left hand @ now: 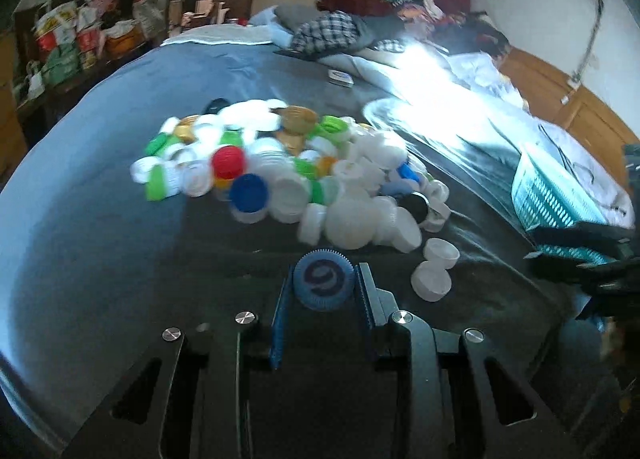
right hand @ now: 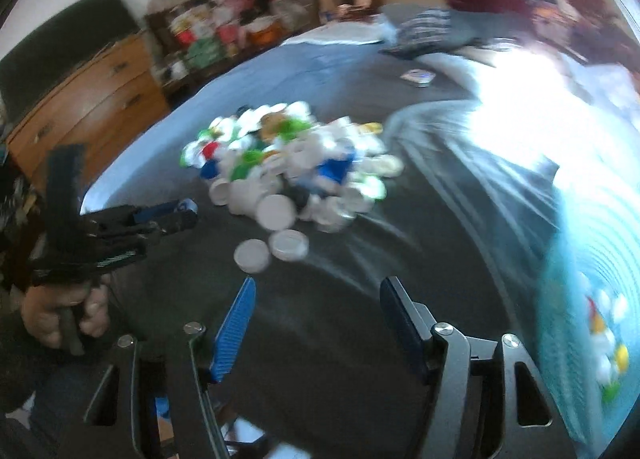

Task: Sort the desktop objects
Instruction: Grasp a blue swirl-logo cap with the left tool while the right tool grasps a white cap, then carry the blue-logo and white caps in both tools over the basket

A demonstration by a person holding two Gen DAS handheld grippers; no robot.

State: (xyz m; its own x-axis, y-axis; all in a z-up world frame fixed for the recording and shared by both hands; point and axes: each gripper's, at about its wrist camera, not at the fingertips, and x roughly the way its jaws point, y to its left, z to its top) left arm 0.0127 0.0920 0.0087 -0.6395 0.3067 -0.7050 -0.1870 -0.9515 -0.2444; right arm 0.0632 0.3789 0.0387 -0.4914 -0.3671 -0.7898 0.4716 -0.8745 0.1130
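Observation:
A heap of bottle caps (left hand: 288, 175), mostly white with green, blue, red and gold ones, lies on the dark cloth. My left gripper (left hand: 322, 283) is shut on a light blue cap (left hand: 322, 281) with a dark swirl mark, just in front of the heap. In the right wrist view the same heap (right hand: 288, 167) is blurred, and my right gripper (right hand: 316, 291) hangs open above bare cloth with nothing between its fingers. Two loose white caps (right hand: 272, 249) lie just ahead of it. The left gripper (right hand: 180, 215) shows at the left there, held by a hand (right hand: 60, 315).
A turquoise slotted basket (left hand: 556, 199) stands at the right; in the right wrist view the basket (right hand: 580, 299) holds several caps. Clear plastic sheeting (left hand: 460, 111) glares behind it. Clothes are piled at the back, a wooden dresser (right hand: 80, 99) stands left, and a small box (left hand: 340, 77) lies beyond the heap.

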